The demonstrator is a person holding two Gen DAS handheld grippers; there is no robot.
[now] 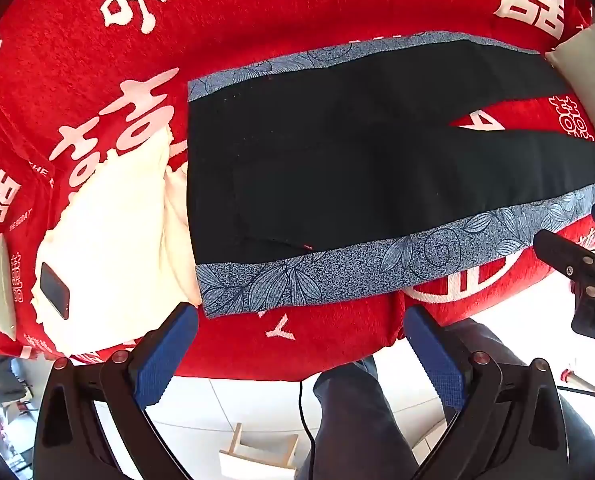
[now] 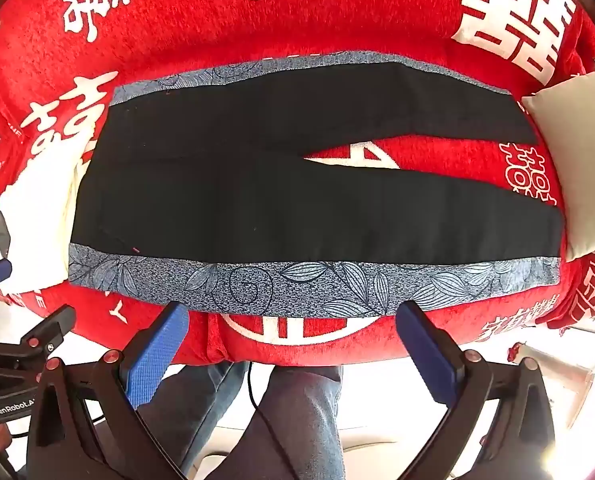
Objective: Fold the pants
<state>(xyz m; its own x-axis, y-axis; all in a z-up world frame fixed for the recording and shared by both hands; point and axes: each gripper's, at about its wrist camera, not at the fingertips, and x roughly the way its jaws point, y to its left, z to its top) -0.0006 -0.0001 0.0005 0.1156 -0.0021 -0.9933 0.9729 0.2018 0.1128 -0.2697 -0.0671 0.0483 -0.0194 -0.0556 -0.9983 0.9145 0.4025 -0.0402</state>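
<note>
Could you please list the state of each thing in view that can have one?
Pants: spread flat on the blanket, unfolded, legs apart.
Left gripper: open, empty.
Right gripper: open, empty.
Phone: lying flat, screen dark.
Blanket: spread out.

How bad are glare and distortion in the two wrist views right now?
Left wrist: strong fisheye bowing, floor blown out, pants sharp but too dark for detail. Right wrist: same bowing, heavy glare at lower right, pants evenly lit.

Matt black cloth pants (image 2: 257,184) with smooth blue-printed side bands lie on a fuzzy red blanket (image 2: 217,20).
</note>
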